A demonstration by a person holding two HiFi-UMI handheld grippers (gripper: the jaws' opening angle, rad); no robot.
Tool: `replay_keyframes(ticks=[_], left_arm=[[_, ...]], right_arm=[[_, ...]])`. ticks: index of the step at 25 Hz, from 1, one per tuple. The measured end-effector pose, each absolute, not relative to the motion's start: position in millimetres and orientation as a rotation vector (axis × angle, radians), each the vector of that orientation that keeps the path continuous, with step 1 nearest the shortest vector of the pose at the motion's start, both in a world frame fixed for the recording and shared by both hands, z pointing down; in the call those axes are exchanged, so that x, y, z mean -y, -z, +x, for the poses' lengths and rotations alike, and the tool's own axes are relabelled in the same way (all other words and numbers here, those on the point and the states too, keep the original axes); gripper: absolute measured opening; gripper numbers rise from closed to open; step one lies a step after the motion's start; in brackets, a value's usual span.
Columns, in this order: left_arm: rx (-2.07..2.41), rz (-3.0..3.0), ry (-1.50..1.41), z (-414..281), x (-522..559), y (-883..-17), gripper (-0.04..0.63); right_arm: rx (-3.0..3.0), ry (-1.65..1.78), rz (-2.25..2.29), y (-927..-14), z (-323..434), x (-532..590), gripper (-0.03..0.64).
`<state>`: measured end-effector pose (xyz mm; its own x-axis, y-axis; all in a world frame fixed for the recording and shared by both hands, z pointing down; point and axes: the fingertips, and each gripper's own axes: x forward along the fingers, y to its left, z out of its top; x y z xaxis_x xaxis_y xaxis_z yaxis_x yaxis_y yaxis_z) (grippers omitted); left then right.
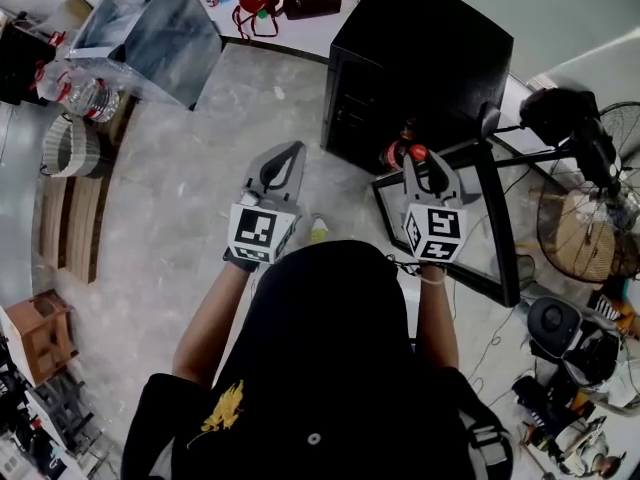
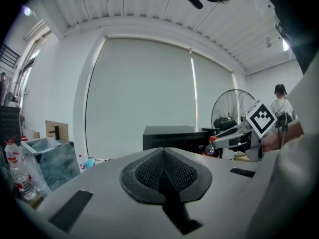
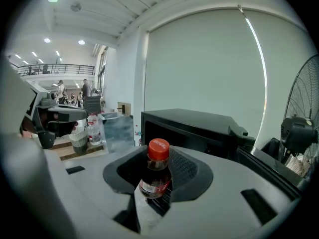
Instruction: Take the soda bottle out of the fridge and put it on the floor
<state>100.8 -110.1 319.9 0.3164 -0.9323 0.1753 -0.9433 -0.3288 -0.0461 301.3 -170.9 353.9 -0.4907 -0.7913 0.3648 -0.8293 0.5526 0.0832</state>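
Right hand-held gripper (image 3: pixel 158 158) part-way closed, both pads pressed on the neck of the soda bottle (image 3: pixel 155 176), just under the red cap (image 3: pixel 158 150). Bottle upright between the jaws, leaning slightly left in the right gripper view, filled with a dark drink. Red label (image 3: pixel 152 187) round the shoulder, paler at its left edge. Pale script on the cap and print on the label, neither sharp enough to read, so no brand to give.

From the head view, same grip just in front of the open black fridge (image 1: pixel 425 58), beside the glass door (image 1: pixel 495 238) swung out to the right, above the grey mottled floor (image 1: pixel 190 178). Base of the bottle hidden there, so no telling whether it touches anything.

Left hand-held gripper (image 2: pixel 162 171) closed with nothing in it, ribbed pads meeting along one line. Held out over the floor to the left of the fridge, well apart from the bottle. Black-and-white square markers on the cube (image 1: pixel 262 232) at its back: patterns only, no letters.

Further off, clear water bottles (image 3: pixel 93 129) to the left of the fridge and a standing fan (image 3: pixel 299 133) to its right, no writing legible on either
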Motion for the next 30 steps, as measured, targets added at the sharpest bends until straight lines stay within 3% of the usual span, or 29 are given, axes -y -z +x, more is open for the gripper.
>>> replay_keyframes(ticks=[30], left_arm=[[1.760, 2.418, -0.289, 93.1, 104.3, -348.0, 0.018]], right_arm=[[2.253, 0.004, 0.800, -407.0, 251.4, 143.1, 0.126]])
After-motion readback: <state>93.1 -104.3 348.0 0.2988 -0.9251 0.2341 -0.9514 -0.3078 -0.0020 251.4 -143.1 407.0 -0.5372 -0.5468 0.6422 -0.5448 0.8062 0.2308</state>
